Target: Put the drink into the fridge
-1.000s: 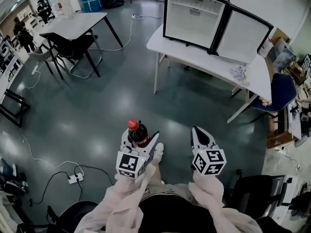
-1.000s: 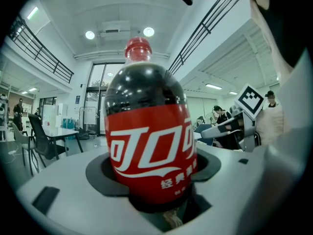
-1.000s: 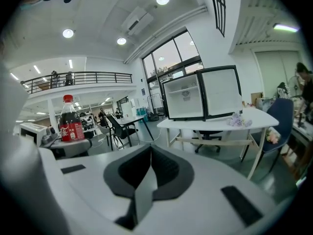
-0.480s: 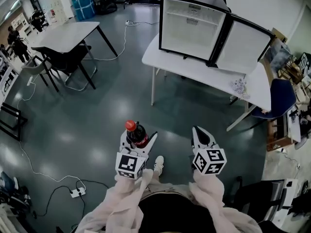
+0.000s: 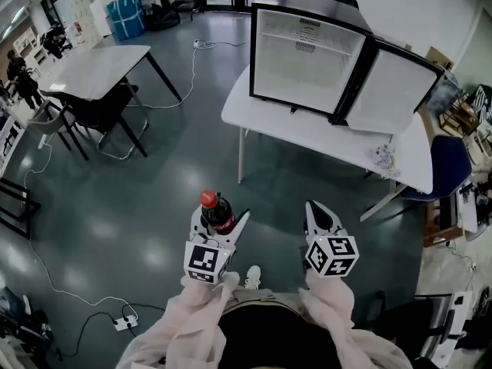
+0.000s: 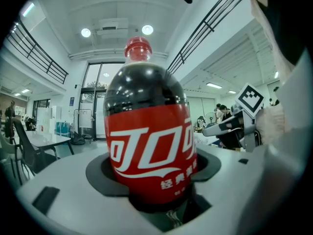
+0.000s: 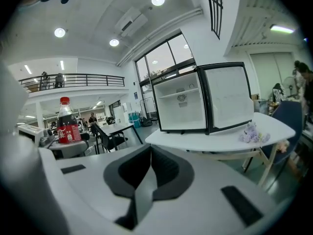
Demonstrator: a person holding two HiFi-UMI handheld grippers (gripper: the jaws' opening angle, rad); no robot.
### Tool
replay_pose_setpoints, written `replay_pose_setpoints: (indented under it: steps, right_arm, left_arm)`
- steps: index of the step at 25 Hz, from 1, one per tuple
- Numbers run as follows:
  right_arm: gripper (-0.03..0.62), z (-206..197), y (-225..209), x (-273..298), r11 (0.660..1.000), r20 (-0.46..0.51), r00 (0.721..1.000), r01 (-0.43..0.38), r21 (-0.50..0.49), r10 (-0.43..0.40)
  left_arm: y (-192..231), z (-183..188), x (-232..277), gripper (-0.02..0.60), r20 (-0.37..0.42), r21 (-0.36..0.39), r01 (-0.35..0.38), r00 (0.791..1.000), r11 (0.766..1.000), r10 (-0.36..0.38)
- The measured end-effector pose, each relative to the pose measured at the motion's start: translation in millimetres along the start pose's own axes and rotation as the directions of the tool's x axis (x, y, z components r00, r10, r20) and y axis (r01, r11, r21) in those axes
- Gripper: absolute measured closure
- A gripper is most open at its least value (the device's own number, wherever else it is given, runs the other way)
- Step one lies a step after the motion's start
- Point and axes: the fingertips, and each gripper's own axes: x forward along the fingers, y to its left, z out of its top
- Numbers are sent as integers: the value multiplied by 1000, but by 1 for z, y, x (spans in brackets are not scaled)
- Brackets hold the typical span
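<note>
A dark cola bottle (image 5: pixel 217 214) with a red cap and red label stands upright in my left gripper (image 5: pixel 220 221), which is shut on its lower body. The bottle (image 6: pixel 149 146) fills the left gripper view, with both pads (image 6: pixel 110 173) pressed on its sides. My right gripper (image 5: pixel 314 208) is level with it to the right, shut and holding nothing; its jaws (image 7: pixel 145 177) meet in the right gripper view. Ahead, a black mini fridge (image 5: pixel 306 48) stands on a white table (image 5: pixel 307 133), its door (image 5: pixel 393 79) swung open to the right and its white inside bare. The fridge (image 7: pixel 182 106) also shows beyond the right jaws.
A small pale bundle (image 5: pixel 382 158) lies on the fridge table's right end. A blue chair (image 5: pixel 452 164) stands right of that table. A second white table (image 5: pixel 98 69) with black chairs stands at the left. Cables and a power strip (image 5: pixel 123 323) lie on the floor at lower left.
The fridge and its table have come nearer and larger in the head view as the person walks toward them. Both grippers keep their pose, the bottle still held.
</note>
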Motion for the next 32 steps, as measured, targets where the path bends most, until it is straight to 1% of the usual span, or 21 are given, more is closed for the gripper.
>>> replay_pose_setpoints:
  steps: [6,9,12,17,22,27,32]
  right_arm:
    - [580,11,-16,33,999,9,1000,30,18,-30]
    - [580,13,-21,45,999,6,999,38,27,-38]
    - [580,13,-22,53,999,-2,999,34,39,-34]
    - [580,9,-29,64,998,-19,999,36,59,-35]
    - [580,10,-31,81,998,-29,999,17,64,-15]
    - [580,15,-42,107,998,-38,999,2,66,1]
    - [580,25,-58,141,998,-51,999,-10,57,13]
  left_arm:
    - [16,0,39,252,-3,7,38,999,999,-38]
    - [18,-3,53,252,-14,8,64,998,998,-64]
    - [19,-7,60,252,-29,5,76,997,997,-76]
    - [22,-14,66,252,-45,-1,76,996,997,-76]
    - [28,-16,79,252,-51,2,69,996,998,-69]
    - [36,-18,105,252,-56,1,69,996,998,-69]
    - [46,-18,143,252,-57,4,70,996,998,-70]
